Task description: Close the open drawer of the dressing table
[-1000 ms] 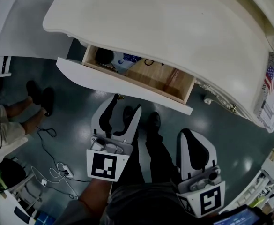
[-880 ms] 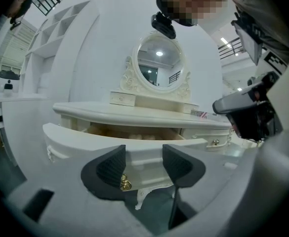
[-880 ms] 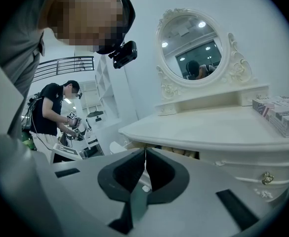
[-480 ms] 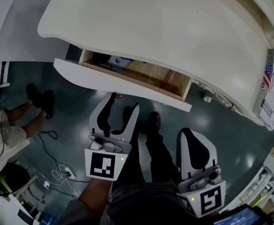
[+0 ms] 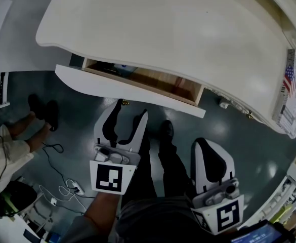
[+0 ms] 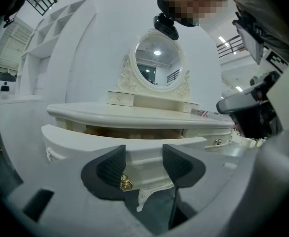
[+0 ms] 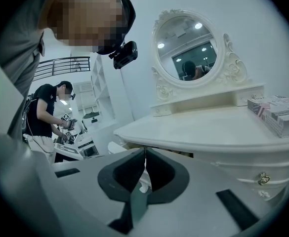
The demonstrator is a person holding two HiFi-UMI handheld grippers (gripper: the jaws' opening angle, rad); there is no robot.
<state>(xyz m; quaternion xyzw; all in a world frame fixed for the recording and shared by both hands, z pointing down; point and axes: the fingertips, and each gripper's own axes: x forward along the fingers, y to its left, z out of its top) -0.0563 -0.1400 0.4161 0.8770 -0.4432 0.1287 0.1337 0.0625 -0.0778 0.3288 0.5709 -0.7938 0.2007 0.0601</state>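
Since one second ago the drawer (image 5: pixel 130 91) has slid further under the dressing table (image 5: pixel 188 29); only a narrow strip of its interior remains exposed. At its 6 o'clock I hold the left gripper (image 5: pixel 131 110), jaws spread, with the brass handle (image 6: pixel 125 182) just beside one jaw. My right gripper (image 5: pixel 203 145), at 4 o'clock from the left one, is pressed together and empty.

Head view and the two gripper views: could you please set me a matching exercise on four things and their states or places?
Things:
1. drawer
2. left tongs
3. right tongs
4. flag box

States or places:
A. jaws together
B. on the tabletop, at the far right
C. partly pulled out
D. jaws apart, facing the drawer front

Pairs: 1-C, 2-D, 3-A, 4-B
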